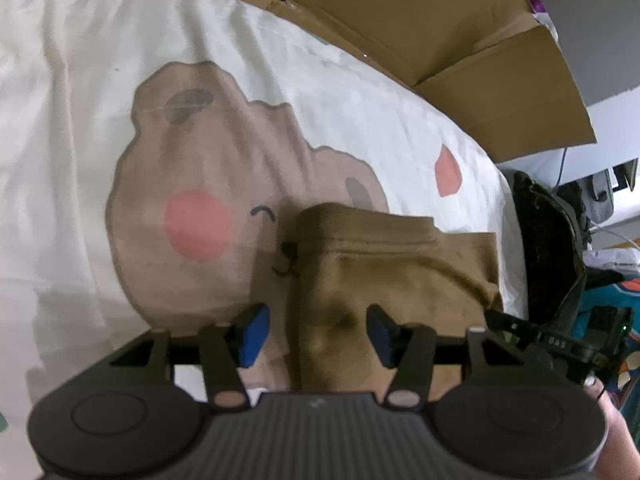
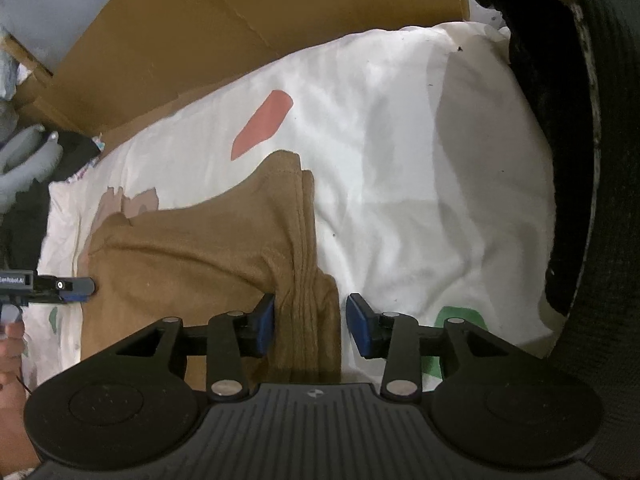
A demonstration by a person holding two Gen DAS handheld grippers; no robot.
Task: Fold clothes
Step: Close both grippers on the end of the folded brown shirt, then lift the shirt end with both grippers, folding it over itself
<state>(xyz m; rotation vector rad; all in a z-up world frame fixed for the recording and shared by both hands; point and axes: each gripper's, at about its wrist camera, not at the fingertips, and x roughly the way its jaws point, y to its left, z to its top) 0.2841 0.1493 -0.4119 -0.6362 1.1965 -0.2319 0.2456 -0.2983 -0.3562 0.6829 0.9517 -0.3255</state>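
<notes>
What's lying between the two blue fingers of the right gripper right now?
In the right wrist view, a bunched edge of the brown garment lies between the open fingers of the right gripper, over the white sheet.

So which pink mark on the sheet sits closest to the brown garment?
The round pink cheek on the printed bear, just beside the brown garment. The teardrop-shaped pink mark lies farther up the sheet.

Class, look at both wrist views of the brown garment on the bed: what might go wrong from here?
1. The right gripper is open around a bunched, multi-layer edge of the brown garment; closing may catch only some layers and leave the fold uneven.
2. The left gripper is open over loose cloth near the sheet; it may pinch sheet too.
</notes>
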